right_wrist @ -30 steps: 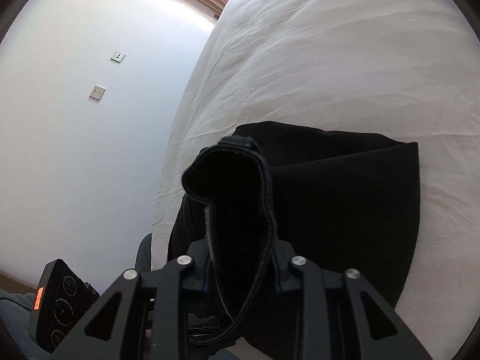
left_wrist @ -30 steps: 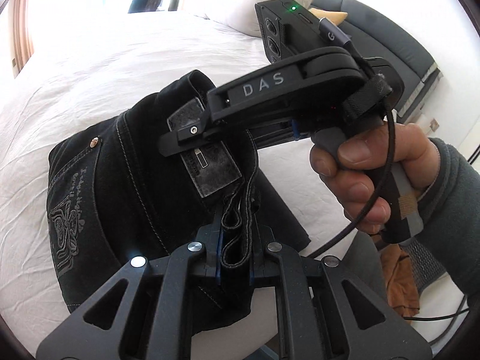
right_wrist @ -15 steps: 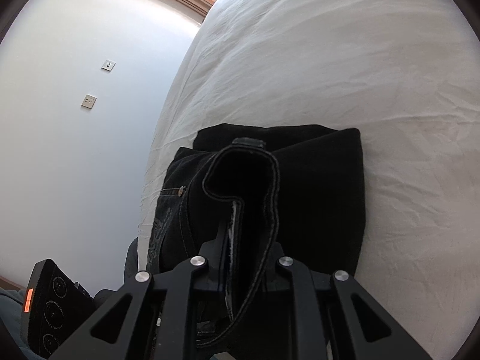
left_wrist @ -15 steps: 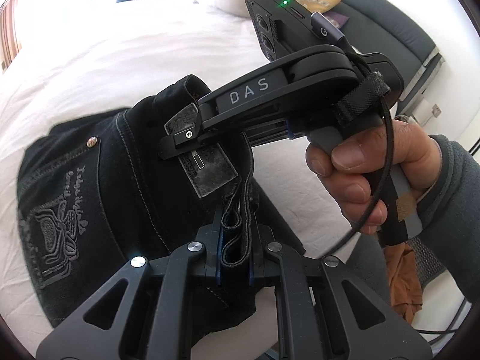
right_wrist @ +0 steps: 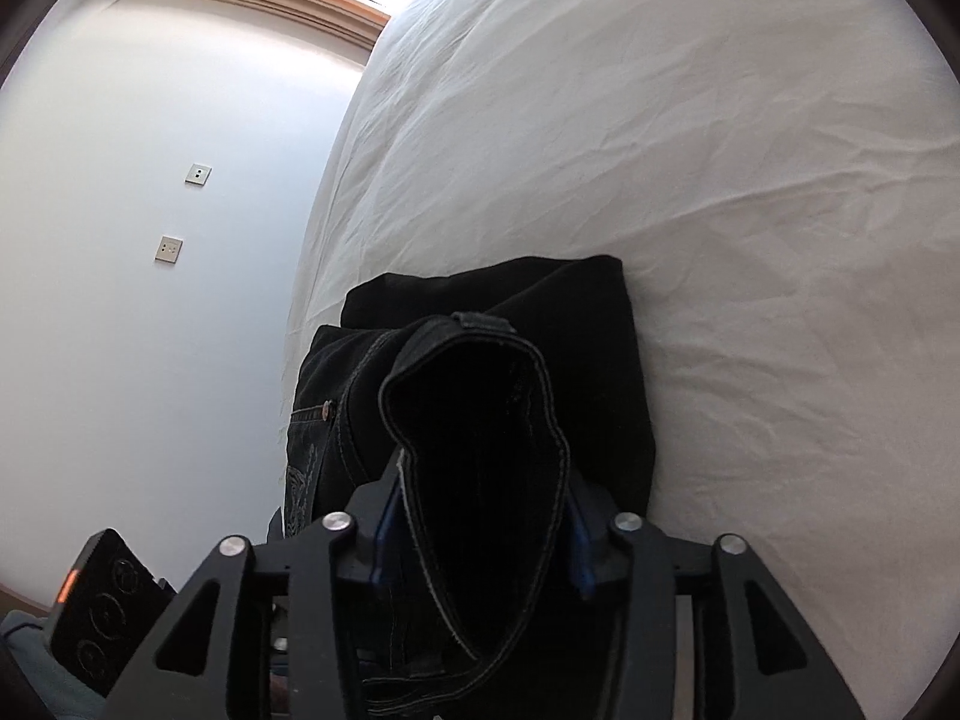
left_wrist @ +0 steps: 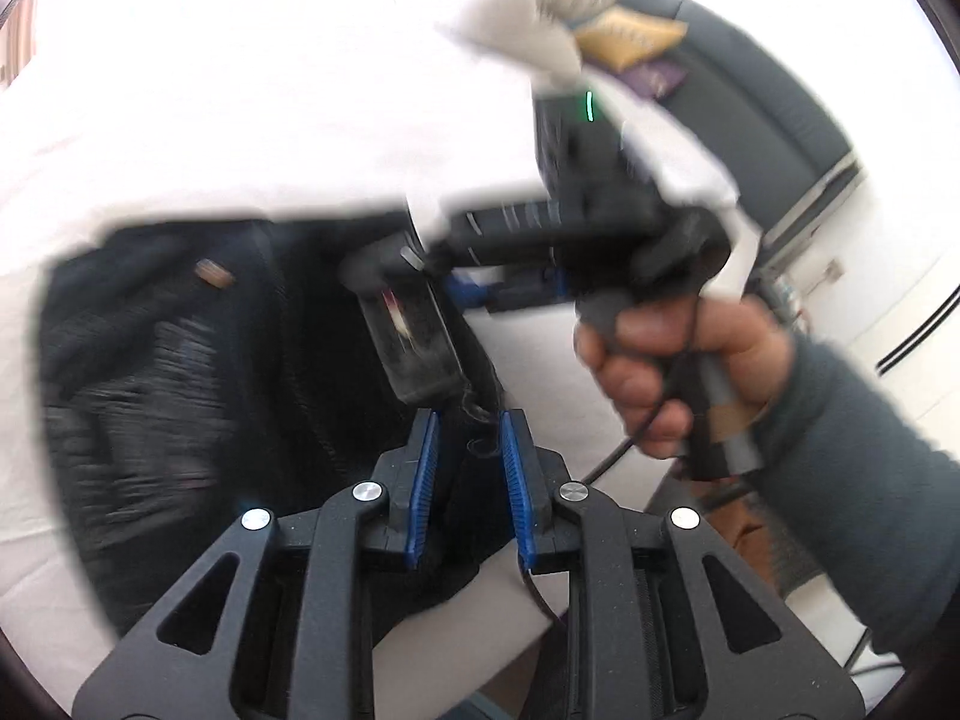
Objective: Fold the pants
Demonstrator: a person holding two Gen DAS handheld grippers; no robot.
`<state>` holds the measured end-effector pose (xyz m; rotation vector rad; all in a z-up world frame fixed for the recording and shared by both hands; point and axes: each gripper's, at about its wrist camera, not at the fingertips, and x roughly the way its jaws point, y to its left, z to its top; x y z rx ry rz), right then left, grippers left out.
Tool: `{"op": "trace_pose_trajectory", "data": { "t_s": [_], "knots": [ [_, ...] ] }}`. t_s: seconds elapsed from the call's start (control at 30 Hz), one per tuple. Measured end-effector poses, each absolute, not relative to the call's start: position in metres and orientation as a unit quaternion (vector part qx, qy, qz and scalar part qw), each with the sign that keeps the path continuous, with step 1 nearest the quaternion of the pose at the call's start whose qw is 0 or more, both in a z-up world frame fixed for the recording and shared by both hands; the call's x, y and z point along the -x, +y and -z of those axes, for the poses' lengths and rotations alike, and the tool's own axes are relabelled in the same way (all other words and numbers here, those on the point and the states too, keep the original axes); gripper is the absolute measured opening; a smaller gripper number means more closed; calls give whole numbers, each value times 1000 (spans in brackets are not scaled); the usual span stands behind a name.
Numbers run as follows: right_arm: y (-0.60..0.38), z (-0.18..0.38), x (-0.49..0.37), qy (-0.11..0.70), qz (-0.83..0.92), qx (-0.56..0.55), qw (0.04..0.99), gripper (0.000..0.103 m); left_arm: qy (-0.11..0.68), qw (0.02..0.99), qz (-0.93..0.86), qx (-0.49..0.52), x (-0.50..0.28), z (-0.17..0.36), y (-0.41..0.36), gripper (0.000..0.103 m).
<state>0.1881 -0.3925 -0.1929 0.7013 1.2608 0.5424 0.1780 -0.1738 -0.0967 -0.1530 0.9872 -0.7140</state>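
Note:
Black jeans [left_wrist: 180,372] lie folded on the white bed [left_wrist: 240,120], with a back pocket with pale stitching on the left. My left gripper [left_wrist: 468,426] has its blue pads [left_wrist: 425,468] parted, and the waistband with its patch [left_wrist: 414,348] sits just beyond them. The view is blurred by motion. My right gripper [right_wrist: 480,516] has its jaws spread, with the waistband fold [right_wrist: 480,450] standing loosely between them. It shows from the side in the left wrist view [left_wrist: 576,228], over the jeans.
A pillow [left_wrist: 528,6] and a dark sofa [left_wrist: 750,78] stand beyond the bed. A white wall with two sockets [right_wrist: 168,249] runs along the bed's left edge. A black controller [right_wrist: 102,606] sits at the lower left.
Both grippers have opened and let go of the waistband. The jeans now lie lower and flatter on the bed. The left view has swung quickly and is blurred.

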Motion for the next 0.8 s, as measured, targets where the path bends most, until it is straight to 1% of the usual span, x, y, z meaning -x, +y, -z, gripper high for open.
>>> {"op": "trace_pose_trajectory", "data": {
  "t_s": [0.07,0.17,0.2,0.23,0.27,0.37,0.47,0.57,0.63,0.67,0.7,0.73,0.77,0.8],
  "knots": [
    [-396,186,-184,570,-223,-302,731,51,438,837,313,95,-178,81,-134,22],
    [-398,174,-177,572,-178,-258,758,51,426,853,270,137,-187,72,-73,25],
    [-398,168,-174,571,-158,-239,769,52,423,860,250,138,-193,74,-56,33],
    [-399,161,-171,567,-138,-221,781,52,425,863,235,142,-200,75,-44,47],
    [-399,154,-168,560,-128,-213,790,52,429,863,219,154,-205,82,-32,50],
    [-393,134,-159,534,-133,-218,806,52,451,852,208,167,-218,105,-20,50],
    [-371,120,-148,515,-191,-230,803,52,442,851,236,156,-215,114,-36,50],
    [-349,132,-136,517,-253,-258,776,52,442,846,264,140,-216,121,-59,50],
    [-348,161,-131,544,-248,-270,755,52,461,837,274,108,-218,138,-80,51],
    [-354,180,-128,561,-241,-284,739,47,475,832,272,90,-218,149,-93,51],
    [-363,194,-123,560,-236,-302,734,31,477,832,270,85,-215,160,-106,50],
    [-373,200,-118,549,-235,-320,735,24,471,835,270,86,-213,165,-105,50],
    [-382,205,-113,544,-234,-338,731,18,462,838,276,90,-210,166,-103,50],
    [-389,207,-109,542,-237,-352,725,18,459,839,279,90,-208,167,-103,50]
  ]
}}
